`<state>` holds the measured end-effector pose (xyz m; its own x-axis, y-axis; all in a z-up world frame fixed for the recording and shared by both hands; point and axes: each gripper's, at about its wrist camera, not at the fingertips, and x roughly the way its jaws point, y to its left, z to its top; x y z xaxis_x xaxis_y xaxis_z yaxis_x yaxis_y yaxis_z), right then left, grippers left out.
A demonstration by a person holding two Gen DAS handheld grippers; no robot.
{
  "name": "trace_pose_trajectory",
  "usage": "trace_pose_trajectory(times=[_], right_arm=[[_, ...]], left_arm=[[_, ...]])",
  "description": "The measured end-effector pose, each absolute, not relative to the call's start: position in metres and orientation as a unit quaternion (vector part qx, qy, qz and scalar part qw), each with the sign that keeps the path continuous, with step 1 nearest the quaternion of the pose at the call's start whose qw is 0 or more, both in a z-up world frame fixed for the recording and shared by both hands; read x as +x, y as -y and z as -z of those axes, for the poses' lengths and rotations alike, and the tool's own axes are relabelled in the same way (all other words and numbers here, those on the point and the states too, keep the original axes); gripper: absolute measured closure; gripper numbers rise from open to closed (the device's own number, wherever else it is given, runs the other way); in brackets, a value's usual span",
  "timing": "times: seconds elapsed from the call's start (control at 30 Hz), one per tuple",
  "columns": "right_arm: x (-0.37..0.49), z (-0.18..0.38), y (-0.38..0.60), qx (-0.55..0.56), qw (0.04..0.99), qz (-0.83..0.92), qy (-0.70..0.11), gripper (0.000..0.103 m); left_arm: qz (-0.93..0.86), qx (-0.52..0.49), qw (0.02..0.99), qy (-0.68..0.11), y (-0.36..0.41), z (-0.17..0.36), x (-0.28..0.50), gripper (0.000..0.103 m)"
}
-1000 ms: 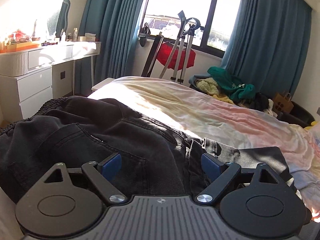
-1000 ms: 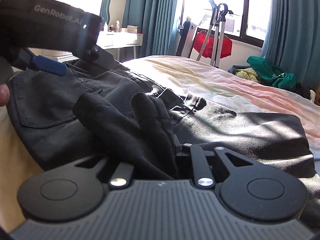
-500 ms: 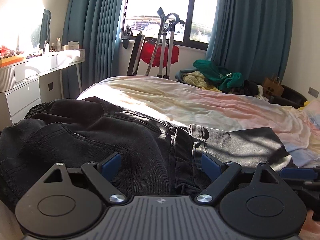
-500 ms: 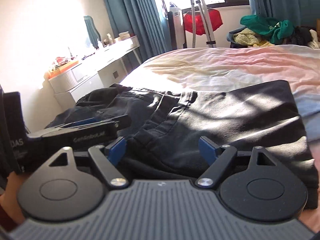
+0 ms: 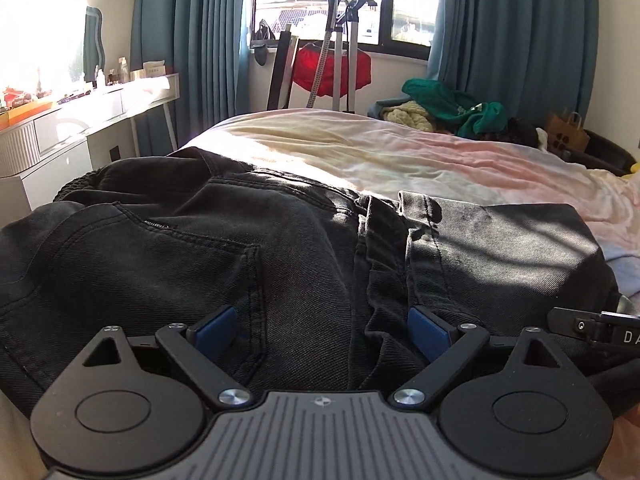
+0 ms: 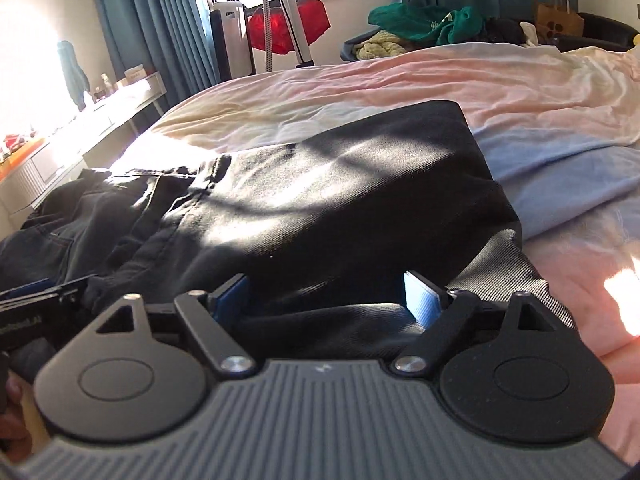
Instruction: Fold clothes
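While one pair of black jeans lies on one bed, both hand-held grippers, left and right, are spread.

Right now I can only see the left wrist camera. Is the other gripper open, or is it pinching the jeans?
Observer: It's open. The right gripper has its jaws wide apart, and the black jeans lie between its blue pads.
Operator: Is that end of the jeans flat?
Observer: Mostly. The folded top layer looks smooth, but a grey lower layer sticks out under its right corner.
Operator: Is there anything by the window I can't see?
Observer: Yes, a white upright appliance stands beside the red cloth.
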<state>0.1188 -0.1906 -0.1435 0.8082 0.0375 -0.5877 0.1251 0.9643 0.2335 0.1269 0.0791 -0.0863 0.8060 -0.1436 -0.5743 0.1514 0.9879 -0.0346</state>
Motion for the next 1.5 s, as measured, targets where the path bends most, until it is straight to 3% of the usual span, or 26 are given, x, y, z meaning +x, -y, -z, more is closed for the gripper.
trace_pose_trajectory(times=[0.13,0.2,0.4,0.7,0.83,0.97,1.23,1.4,1.5], right_arm=[[0.109,0.145,0.195,0.149,0.945,0.017,-0.289,0.019],[0.107,0.145,0.199,0.160,0.946,0.014,-0.280,0.020],[0.105,0.142,0.199,0.162,0.948,0.013,-0.273,0.020],[0.101,0.120,0.204,0.166,0.943,0.011,-0.289,0.020],[0.105,0.099,0.204,0.119,0.942,-0.019,-0.313,0.020],[0.095,0.075,0.206,0.052,0.949,-0.046,-0.307,0.020],[0.100,0.115,0.205,0.077,0.944,-0.022,-0.319,0.020],[0.109,0.125,0.199,0.090,0.949,-0.032,-0.299,0.020],[0.117,0.139,0.191,0.079,0.945,-0.036,-0.315,0.020]], left_arm=[[0.036,-0.016,0.959,-0.281,-0.112,0.055,0.099,0.009],[0.015,-0.045,0.962,-0.269,-0.140,0.033,0.082,0.002],[-0.053,-0.201,0.941,-0.267,-0.238,0.009,0.044,0.000],[-0.034,-0.451,0.838,-0.305,-0.326,0.070,0.093,0.000],[-0.035,-0.520,0.797,-0.304,-0.338,0.105,0.112,0.001],[-0.073,-0.538,0.800,-0.254,-0.342,0.114,0.112,0.004],[-0.110,-0.558,0.793,-0.218,-0.366,0.130,0.127,0.040],[-0.110,-0.559,0.799,-0.191,-0.367,0.126,0.126,0.074],[-0.119,-0.501,0.838,-0.181,-0.351,0.105,0.130,0.081]])
